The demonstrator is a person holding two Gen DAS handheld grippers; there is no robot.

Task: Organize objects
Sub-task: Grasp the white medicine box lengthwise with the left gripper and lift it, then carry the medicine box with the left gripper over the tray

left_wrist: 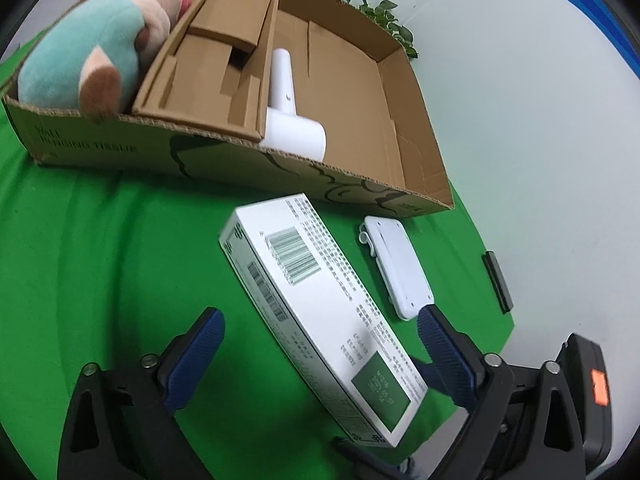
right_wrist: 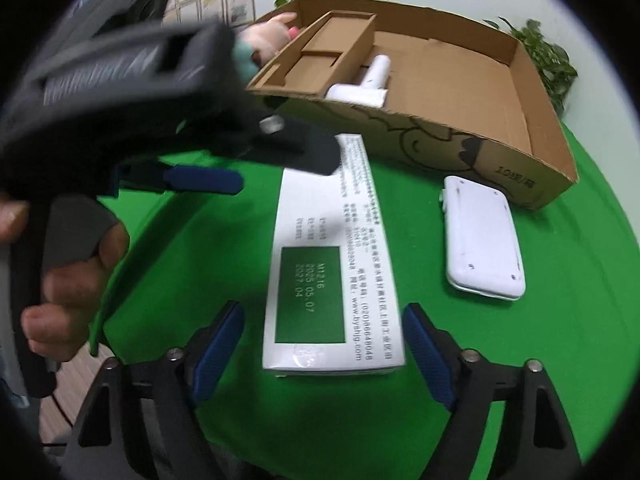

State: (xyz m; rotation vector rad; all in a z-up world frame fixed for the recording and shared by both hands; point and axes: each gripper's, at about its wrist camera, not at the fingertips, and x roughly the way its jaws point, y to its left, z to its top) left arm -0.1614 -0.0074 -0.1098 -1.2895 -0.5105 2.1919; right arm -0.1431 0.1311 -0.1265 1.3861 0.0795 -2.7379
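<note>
White carton (right_wrist: 334,256) lies flat on the green worktop (right_wrist: 520,360), near end between my right hand-held gripper's (right_wrist: 324,352) parted, untouching jaws, long axis running away toward the cardboard box (right_wrist: 500,152); left hand-held gripper (left_wrist: 320,354) also apart.

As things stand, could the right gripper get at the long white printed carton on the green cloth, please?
Probably yes: the right gripper is open, its fingers either side of the long white printed carton's near end, nothing between.
</note>
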